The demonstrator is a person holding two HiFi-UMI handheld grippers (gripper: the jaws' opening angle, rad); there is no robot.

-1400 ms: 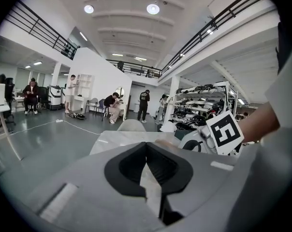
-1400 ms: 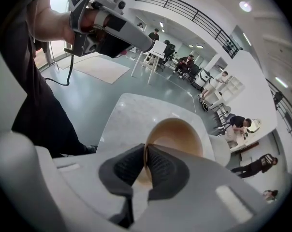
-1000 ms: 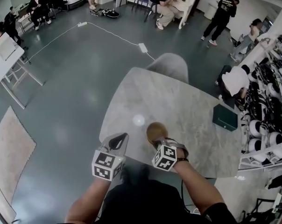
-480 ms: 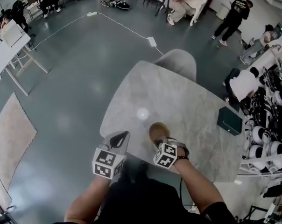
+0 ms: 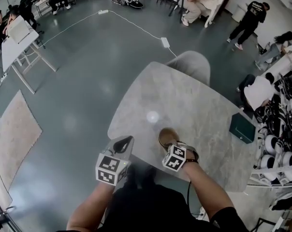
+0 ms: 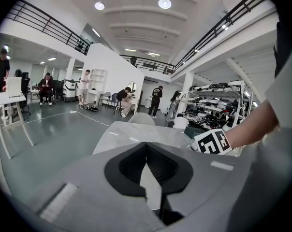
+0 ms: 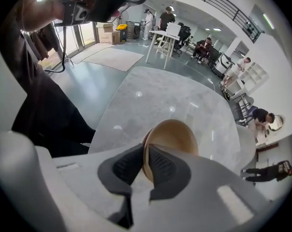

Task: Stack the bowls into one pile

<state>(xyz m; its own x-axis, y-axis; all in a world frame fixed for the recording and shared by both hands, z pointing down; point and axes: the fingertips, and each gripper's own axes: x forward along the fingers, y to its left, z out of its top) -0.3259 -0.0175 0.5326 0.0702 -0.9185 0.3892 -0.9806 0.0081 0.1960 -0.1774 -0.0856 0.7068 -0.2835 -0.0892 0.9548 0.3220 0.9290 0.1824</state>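
A wooden bowl point(image 5: 167, 137) point(image 7: 172, 138) sits low at the near edge of the round marble table point(image 5: 184, 98). My right gripper point(image 5: 172, 148) point(image 7: 146, 170) points steeply down, and the bowl's near rim stands between its pads. Its jaws have just been opening a little, but both pads still look to touch the rim. A darker edge shows behind the bowl's left side; I cannot tell whether it is a second bowl. My left gripper point(image 5: 122, 145) point(image 6: 146, 146) hovers left of the bowl at the table's edge, shut and empty.
A dark green box point(image 5: 242, 128) lies on the table's right side. A grey chair point(image 5: 192, 64) stands at the far side. Racks of gear point(image 5: 281, 144) line the right. People sit and walk far off across the grey floor.
My right gripper has sunk a little with the bowl toward the table top. The left gripper has barely moved.
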